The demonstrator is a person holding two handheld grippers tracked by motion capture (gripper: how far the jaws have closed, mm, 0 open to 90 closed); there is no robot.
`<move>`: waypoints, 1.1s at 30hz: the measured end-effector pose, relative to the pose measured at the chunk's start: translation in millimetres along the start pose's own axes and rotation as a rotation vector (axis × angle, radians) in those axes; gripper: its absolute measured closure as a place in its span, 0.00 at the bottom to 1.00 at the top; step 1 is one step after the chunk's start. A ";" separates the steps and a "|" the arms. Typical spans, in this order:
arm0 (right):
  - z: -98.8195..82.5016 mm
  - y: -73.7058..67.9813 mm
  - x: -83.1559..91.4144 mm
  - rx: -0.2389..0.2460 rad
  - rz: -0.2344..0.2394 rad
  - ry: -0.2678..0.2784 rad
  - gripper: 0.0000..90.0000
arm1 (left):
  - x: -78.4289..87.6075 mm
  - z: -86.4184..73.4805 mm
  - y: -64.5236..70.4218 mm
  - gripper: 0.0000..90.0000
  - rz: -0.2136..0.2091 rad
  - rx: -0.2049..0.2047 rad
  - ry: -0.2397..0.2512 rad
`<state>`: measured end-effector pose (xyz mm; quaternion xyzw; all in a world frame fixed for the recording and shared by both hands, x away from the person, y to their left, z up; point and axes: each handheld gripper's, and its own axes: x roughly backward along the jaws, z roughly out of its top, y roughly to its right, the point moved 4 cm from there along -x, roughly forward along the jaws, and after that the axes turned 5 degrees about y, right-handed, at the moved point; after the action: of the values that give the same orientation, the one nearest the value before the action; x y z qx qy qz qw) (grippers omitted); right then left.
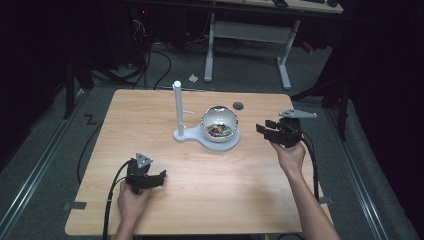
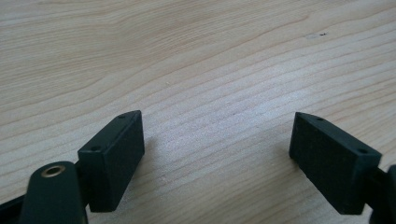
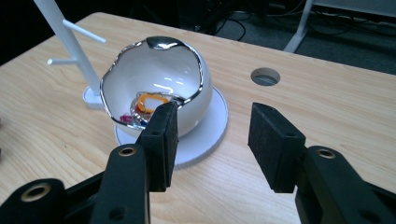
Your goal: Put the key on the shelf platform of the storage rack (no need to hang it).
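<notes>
1. High view: the right gripper (image 1: 265,128) hovers near a white bowl (image 1: 219,123), jaws apart and empty.
2. That bowl sits on a white stand (image 1: 186,133) mid-table, small colourful items (image 3: 147,105) inside.
3. Left gripper (image 1: 159,177) rests near the table (image 1: 225,190) front edge, well apart, jaws wide and empty.

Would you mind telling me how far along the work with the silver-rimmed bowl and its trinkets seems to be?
Done: nothing visibly; the white stand's pegs are bare and the small colourful trinkets lie inside the round white silver-rimmed bowl. In hand: the right gripper, jaws open and empty, points at the bowl from beside it. The left gripper rests open over bare wooden table. Left, probably: picking the trinkets out.
</notes>
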<state>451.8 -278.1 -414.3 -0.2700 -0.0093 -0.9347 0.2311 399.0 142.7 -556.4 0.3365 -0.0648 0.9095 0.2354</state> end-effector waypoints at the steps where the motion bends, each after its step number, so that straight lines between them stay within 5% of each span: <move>1: -0.9 -0.1 2.7 0.007 -0.004 0.000 0.59 | 0.0 0.0 0.0 0.21 0.000 0.000 0.000; 15: -23.4 -10.6 36.3 0.012 0.000 0.031 0.58 | 0.0 0.0 0.0 0.21 0.000 0.000 0.000; 33: -64.8 -3.8 42.5 -0.032 -0.035 0.038 0.58 | 0.0 0.0 0.0 0.21 0.000 -0.001 0.000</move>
<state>386.0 -302.1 -447.6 -0.2557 0.0052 -0.9436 0.2103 399.0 142.6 -556.5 0.3365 -0.0653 0.9094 0.2355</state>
